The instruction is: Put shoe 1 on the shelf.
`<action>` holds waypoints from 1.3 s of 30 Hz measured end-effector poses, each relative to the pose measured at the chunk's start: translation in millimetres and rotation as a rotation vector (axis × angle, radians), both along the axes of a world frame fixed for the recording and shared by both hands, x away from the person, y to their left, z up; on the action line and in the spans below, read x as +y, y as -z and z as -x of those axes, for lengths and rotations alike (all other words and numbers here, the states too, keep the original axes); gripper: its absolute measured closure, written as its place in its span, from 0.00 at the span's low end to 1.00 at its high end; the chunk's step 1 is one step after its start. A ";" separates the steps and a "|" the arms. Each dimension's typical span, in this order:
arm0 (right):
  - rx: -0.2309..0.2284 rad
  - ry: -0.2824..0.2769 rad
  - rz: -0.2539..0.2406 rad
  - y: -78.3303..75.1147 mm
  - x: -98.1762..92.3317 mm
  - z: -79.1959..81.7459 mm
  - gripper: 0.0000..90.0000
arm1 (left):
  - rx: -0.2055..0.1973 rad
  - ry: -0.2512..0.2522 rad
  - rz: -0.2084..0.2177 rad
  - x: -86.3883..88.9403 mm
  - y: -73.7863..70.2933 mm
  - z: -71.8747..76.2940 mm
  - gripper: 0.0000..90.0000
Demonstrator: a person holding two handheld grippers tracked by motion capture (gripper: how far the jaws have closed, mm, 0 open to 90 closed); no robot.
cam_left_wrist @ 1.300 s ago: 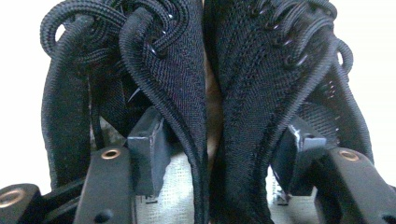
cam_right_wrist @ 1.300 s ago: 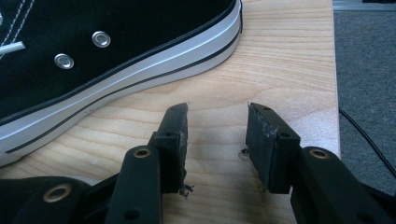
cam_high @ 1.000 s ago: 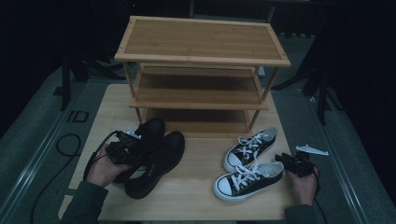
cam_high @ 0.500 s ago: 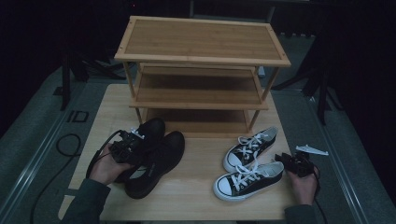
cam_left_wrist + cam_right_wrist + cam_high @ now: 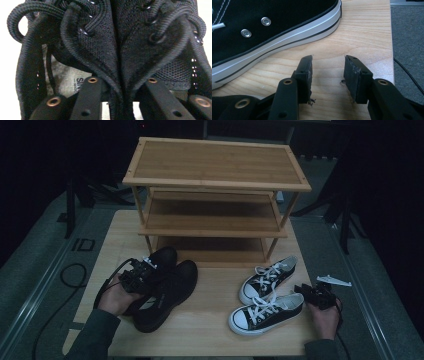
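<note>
Left gripper (image 5: 120, 100) jaw tips hidden inside black shoes (image 5: 120, 50).

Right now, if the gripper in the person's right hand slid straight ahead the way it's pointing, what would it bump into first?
Probably the black-and-white sneaker. The right gripper has open jaws with only bare wooden table between them, and the sneaker's white rubber sidewall lies just ahead, slightly left. Depth is hard to judge, so it might only graze it.

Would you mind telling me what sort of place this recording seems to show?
Probably a dim recording setup, not a home: a pale wooden table among dark stands, bearing a three-tier bamboo shoe rack and black-and-white lace-up sneakers.
</note>
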State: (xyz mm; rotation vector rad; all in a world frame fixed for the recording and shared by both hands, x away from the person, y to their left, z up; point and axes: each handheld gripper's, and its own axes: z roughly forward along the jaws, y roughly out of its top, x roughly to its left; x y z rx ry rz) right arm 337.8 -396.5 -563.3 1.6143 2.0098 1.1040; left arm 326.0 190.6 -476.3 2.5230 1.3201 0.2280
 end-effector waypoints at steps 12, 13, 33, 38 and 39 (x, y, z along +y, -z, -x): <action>-0.001 0.000 0.000 0.0 -0.1 -0.1 0.65 | 0.008 -0.007 0.006 2.0 -2.7 -2.5 0.92; -0.001 0.000 -0.001 0.1 -0.1 -0.1 0.65 | 0.010 -0.006 0.009 2.3 -3.4 -3.0 0.92; 0.000 -0.002 -0.003 0.0 -0.4 -0.2 0.64 | -0.044 -0.030 0.066 -14.3 -21.9 -14.1 0.94; 0.000 -0.002 -0.003 0.0 -0.5 -0.2 0.64 | -0.055 -0.016 0.051 -21.4 -24.5 -15.4 0.95; 0.000 -0.002 -0.004 0.0 -0.5 -0.2 0.64 | -0.059 -0.015 0.050 -22.6 -24.9 -15.6 0.95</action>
